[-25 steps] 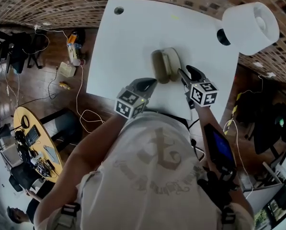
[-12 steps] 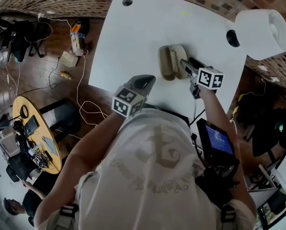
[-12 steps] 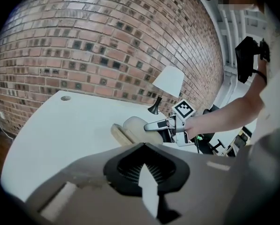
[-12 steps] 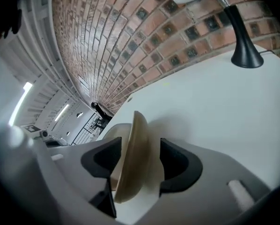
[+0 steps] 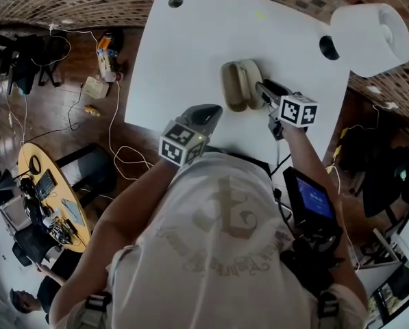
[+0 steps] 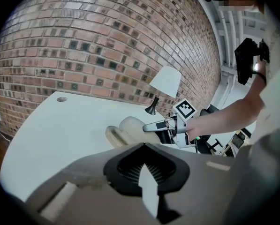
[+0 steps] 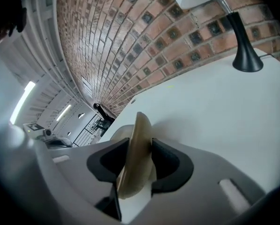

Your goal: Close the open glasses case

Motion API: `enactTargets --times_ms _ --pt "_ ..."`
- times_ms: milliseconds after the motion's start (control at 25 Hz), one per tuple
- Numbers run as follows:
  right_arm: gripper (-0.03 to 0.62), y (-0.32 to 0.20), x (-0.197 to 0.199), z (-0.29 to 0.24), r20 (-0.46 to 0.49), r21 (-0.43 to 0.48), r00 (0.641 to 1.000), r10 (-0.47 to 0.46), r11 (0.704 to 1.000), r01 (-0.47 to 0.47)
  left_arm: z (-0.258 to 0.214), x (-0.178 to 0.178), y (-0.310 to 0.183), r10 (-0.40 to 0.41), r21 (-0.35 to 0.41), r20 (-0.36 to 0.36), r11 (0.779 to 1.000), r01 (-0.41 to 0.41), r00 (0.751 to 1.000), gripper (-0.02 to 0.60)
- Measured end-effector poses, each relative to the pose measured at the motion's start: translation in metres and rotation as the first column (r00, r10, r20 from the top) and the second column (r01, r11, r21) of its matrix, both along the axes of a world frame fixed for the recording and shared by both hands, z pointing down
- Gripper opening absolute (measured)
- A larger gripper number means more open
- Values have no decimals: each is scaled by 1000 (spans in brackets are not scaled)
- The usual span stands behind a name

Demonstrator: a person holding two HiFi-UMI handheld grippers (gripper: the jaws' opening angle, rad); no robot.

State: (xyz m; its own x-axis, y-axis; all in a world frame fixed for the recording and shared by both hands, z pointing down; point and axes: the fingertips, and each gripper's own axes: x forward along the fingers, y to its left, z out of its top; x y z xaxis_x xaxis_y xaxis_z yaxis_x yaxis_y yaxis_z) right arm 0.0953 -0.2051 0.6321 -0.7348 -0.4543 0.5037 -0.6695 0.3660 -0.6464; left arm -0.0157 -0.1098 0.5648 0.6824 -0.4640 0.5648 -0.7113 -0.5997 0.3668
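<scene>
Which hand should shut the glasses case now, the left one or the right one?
Right. The right gripper is closing its fingers on the raised lid of the glasses case; the left gripper hangs back at the table edge, shut and empty.

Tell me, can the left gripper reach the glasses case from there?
Probably yes: only bare table lies between the left gripper and the near end of the glasses case, so its way looks free.

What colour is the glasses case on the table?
The glasses case is beige; the head view shows it best.
</scene>
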Motion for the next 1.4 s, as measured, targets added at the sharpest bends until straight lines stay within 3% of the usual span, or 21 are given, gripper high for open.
enactTargets --times_ms 120,360,800,1000,1160,1280,1400 --pt "147 2 1 -1 -111 52 994 -14 998 20 -2 1 1 4 -3 0 1000 -4 1000 5" --pt "135 12 -19 -13 -298 171 949 -102 973 158 -5 -3 1 0 9 -9 1000 0 1000 5" --pt "114 21 -55 -24 -627 262 755 -190 862 434 -5 -27 2 -16 6 -23 1000 17 1000 5" --pt "115 31 -70 -30 -727 281 666 -169 812 512 -6 -41 4 -17 6 -32 1000 17 999 5" --pt "118 40 -80 -34 -770 293 621 -147 783 548 -5 -45 2 -7 13 -44 1000 7 999 5" --pt "126 48 -88 -35 -785 300 604 -138 769 565 -4 -48 1 8 13 -46 1000 -7 999 5" --pt "135 55 -97 -37 -779 312 613 -129 770 557 -6 -52 2 23 15 -52 1000 -22 998 5"
